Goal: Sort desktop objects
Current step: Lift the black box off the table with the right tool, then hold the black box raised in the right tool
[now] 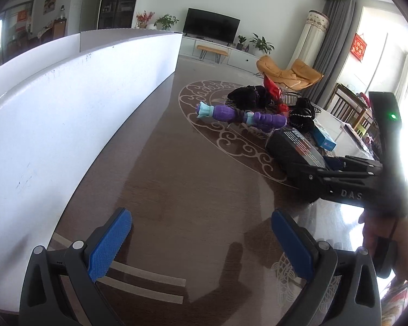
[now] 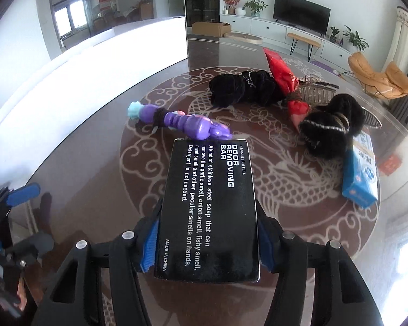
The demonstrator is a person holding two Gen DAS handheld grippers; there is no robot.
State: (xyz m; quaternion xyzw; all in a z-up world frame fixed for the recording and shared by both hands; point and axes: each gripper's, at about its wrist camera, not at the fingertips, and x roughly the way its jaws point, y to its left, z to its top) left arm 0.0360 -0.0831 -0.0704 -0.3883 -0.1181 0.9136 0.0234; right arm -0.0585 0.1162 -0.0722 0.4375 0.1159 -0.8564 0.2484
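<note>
Glossy brown table [image 2: 95, 179] fills both views. Right gripper [image 2: 206, 244] pinches the black box [image 2: 209, 209] at centre frame by its long sides (stiff, light, probably slick card). Left gripper [image 1: 201, 241] hangs spread and empty.

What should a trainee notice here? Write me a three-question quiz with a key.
1. True or false: the right gripper is shut on the black box.
2. Which item lies nearest the far end of that box? A. the purple toy B. the blue carton C. the red packet
3. Fill in: the left gripper stands ____, with nothing between its pads.

Key: 1. True; its blue pads press on both long sides. 2. A. 3. open, over the bare table.
</note>
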